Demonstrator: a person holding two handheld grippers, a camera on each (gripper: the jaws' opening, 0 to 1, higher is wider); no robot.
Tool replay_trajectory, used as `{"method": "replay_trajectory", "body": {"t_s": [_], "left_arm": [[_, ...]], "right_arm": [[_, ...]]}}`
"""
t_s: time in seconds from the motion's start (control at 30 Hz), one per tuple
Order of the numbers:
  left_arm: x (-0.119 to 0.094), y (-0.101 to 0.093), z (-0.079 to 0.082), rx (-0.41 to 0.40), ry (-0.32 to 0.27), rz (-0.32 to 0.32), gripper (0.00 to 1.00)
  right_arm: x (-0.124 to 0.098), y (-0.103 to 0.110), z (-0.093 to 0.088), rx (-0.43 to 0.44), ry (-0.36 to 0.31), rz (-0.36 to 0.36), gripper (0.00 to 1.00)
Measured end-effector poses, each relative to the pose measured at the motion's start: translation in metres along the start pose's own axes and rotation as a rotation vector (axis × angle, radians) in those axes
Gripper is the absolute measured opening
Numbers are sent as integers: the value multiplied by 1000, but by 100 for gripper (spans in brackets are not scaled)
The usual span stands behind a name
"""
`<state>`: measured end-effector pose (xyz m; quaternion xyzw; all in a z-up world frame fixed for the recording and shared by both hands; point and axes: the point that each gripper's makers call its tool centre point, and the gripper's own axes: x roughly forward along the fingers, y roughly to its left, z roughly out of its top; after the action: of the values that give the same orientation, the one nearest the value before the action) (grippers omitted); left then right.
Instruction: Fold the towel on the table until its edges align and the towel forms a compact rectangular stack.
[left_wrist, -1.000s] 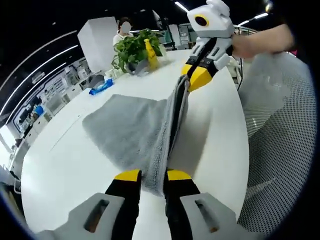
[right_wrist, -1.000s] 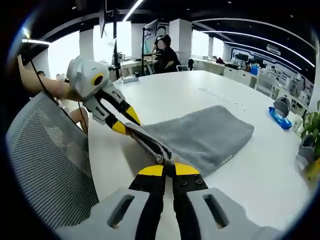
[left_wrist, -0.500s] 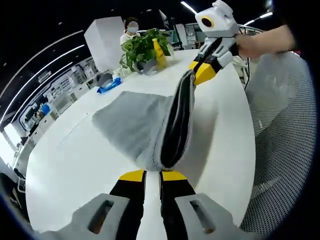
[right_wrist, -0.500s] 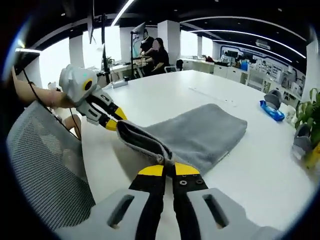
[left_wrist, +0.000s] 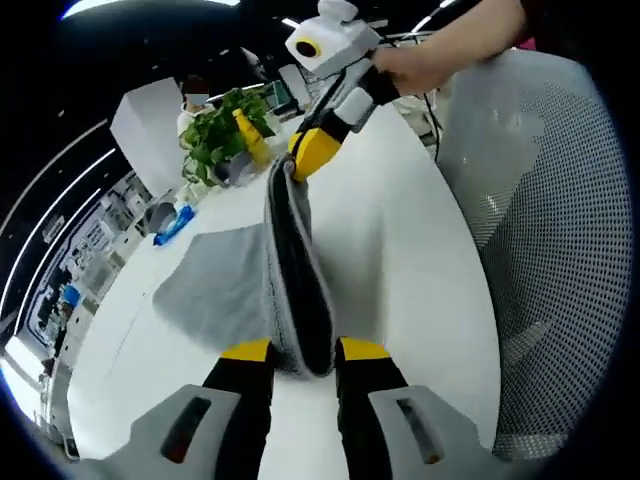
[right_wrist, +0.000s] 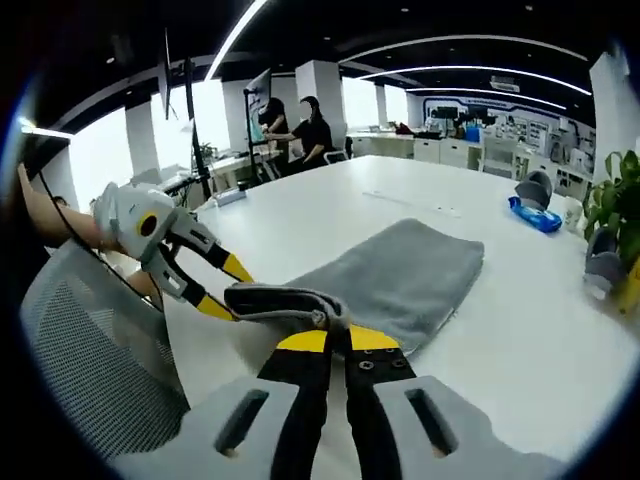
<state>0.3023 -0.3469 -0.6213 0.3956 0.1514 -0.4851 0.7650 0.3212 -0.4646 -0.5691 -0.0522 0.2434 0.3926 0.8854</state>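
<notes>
A grey towel (left_wrist: 225, 285) lies partly on the white table (left_wrist: 390, 230), its near edge lifted into a raised fold (left_wrist: 292, 270). My left gripper (left_wrist: 303, 352) is shut on one corner of that edge. My right gripper (right_wrist: 337, 338) is shut on the other corner and also appears at the top of the left gripper view (left_wrist: 318, 150). In the right gripper view the towel (right_wrist: 400, 275) spreads flat toward the far side, and the left gripper (right_wrist: 212, 290) holds the lifted edge at the left.
A mesh chair back (left_wrist: 540, 250) stands at the table's near edge. A potted plant (left_wrist: 212, 140), a yellow bottle (left_wrist: 250, 135) and a blue item (left_wrist: 172, 225) sit at the far end. People (right_wrist: 305, 125) are at desks beyond.
Both grippers have raised the held edge higher, so the fold stands taller over the table. The flat part of the towel stays where it was.
</notes>
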Motion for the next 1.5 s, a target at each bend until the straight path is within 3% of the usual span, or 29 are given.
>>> {"method": "replay_trajectory", "body": {"t_s": [0.1, 0.17, 0.27, 0.43, 0.53, 0.63, 0.7, 0.8, 0.9, 0.97, 1.0, 1.07, 1.23, 1.3, 1.33, 1.43, 1.5], "left_arm": [[-4, 10, -7, -50, 2, 41, 21], [-10, 18, -2, -113, -36, 71, 16], [-15, 27, 2, -106, -48, 102, 13], [-18, 32, 6, -162, -86, 104, 8], [-24, 38, 11, -255, -125, 123, 8], [-33, 48, 21, -410, -206, 134, 8], [-38, 53, 25, -462, -243, 140, 8], [-41, 54, 34, -527, -289, 113, 7], [-49, 62, 44, -648, -363, 90, 6], [-58, 70, 54, -788, -461, 50, 6], [-65, 80, 58, -804, -521, 74, 6], [-73, 82, 62, -861, -573, 48, 6], [-83, 85, 72, -900, -644, 17, 5], [-90, 83, 82, -947, -704, -40, 5], [-96, 83, 88, -957, -741, -67, 5], [-114, 87, 100, -987, -819, -112, 5], [-122, 87, 103, -974, -821, -131, 5]], "right_arm": [[-1, -1, 4, 30, -26, 8, 2], [-1, 0, 4, 31, -26, 8, 2], [-3, -2, 7, 60, -48, 5, 2], [-7, -5, 11, 110, -84, 14, 2], [-8, -5, 14, 136, -104, 24, 2], [-13, -5, 28, 213, -189, 50, 2], [-17, -7, 33, 260, -228, 61, 2], [-22, -10, 37, 299, -265, 70, 2], [-27, -8, 47, 354, -327, 112, 2], [-32, -3, 54, 413, -379, 179, 2], [-34, -3, 57, 436, -399, 196, 2], [-40, -1, 63, 481, -438, 248, 2], [-44, 1, 68, 493, -475, 269, 1], [-49, 5, 77, 497, -518, 314, 1], [-55, 9, 85, 476, -570, 350, 1], [-72, 23, 104, 513, -661, 487, 1], [-75, 27, 107, 523, -668, 522, 1]]}}
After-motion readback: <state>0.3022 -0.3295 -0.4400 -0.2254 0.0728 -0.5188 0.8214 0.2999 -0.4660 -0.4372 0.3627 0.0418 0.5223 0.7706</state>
